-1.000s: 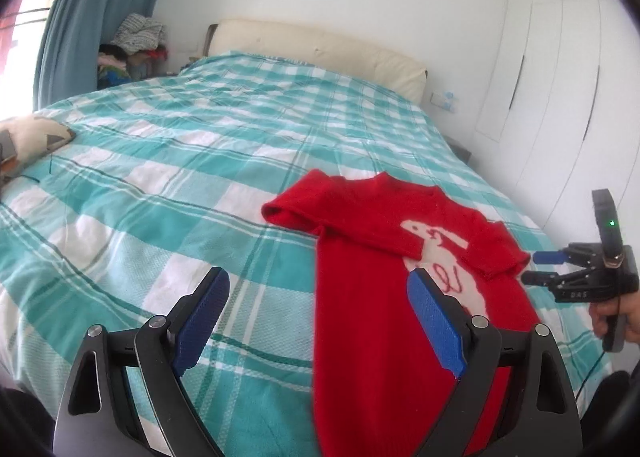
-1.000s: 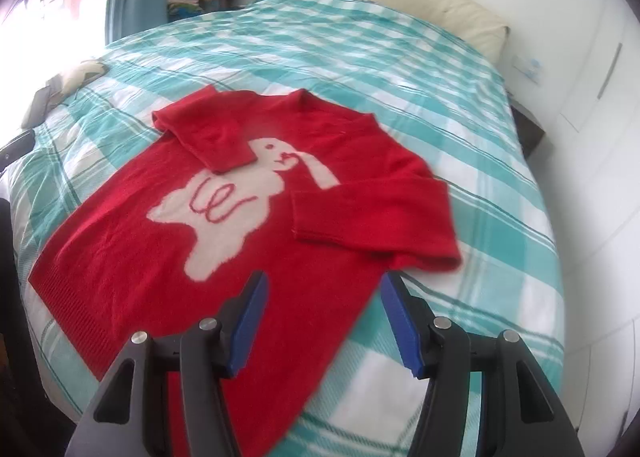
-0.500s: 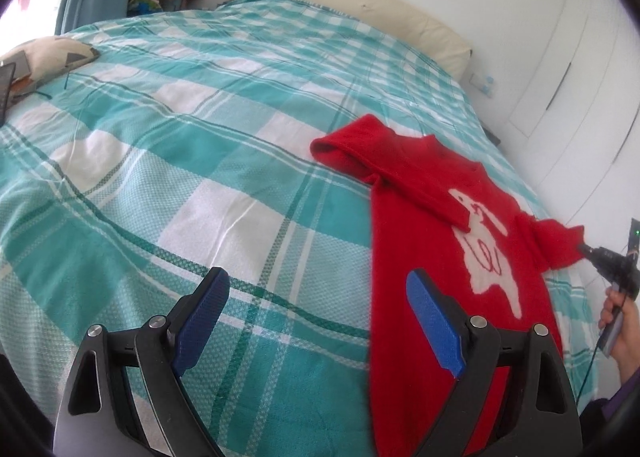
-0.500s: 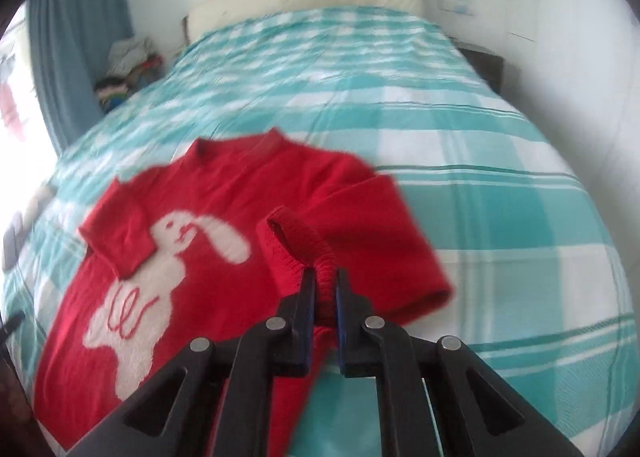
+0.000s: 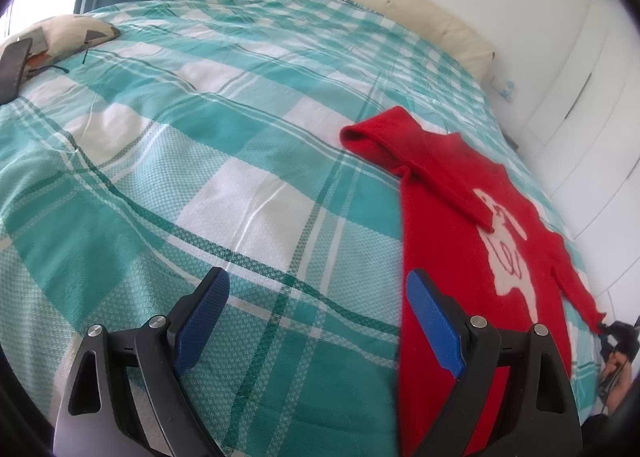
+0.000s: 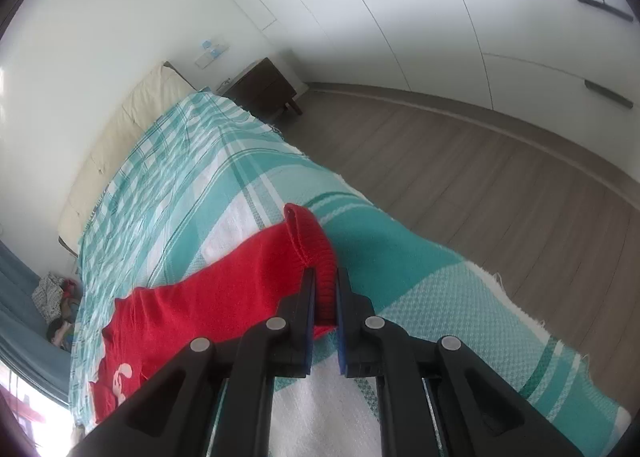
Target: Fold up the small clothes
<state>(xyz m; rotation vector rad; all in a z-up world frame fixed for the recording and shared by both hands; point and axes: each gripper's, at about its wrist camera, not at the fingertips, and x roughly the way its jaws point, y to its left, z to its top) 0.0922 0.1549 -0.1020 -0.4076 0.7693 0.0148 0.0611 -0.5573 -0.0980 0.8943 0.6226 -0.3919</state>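
A small red sweater (image 5: 452, 225) with a white animal design lies flat on the teal checked bedspread (image 5: 200, 145). Its left sleeve is folded across the chest. My left gripper (image 5: 316, 313) is open and empty, hovering over the bedspread beside the sweater's left side and hem. My right gripper (image 6: 325, 289) is shut on the ribbed cuff of the right sleeve (image 6: 316, 245) and holds that sleeve stretched out straight toward the bed's right edge. In the left wrist view the right gripper (image 5: 612, 331) shows at the far right, at the end of the stretched sleeve.
A patterned cushion (image 5: 68, 35) and a dark phone (image 5: 14, 67) lie at the bed's far left. A cream headboard (image 5: 392, 13) is at the back. White wardrobes (image 6: 440, 17), wood floor (image 6: 500, 185) and a dark nightstand (image 6: 264, 91) lie beyond the bed's right edge.
My right gripper closed on the right sleeve cuff and pulled the sleeve outward toward the bed's right edge. My left gripper stayed open and drifted left, away from the sweater.
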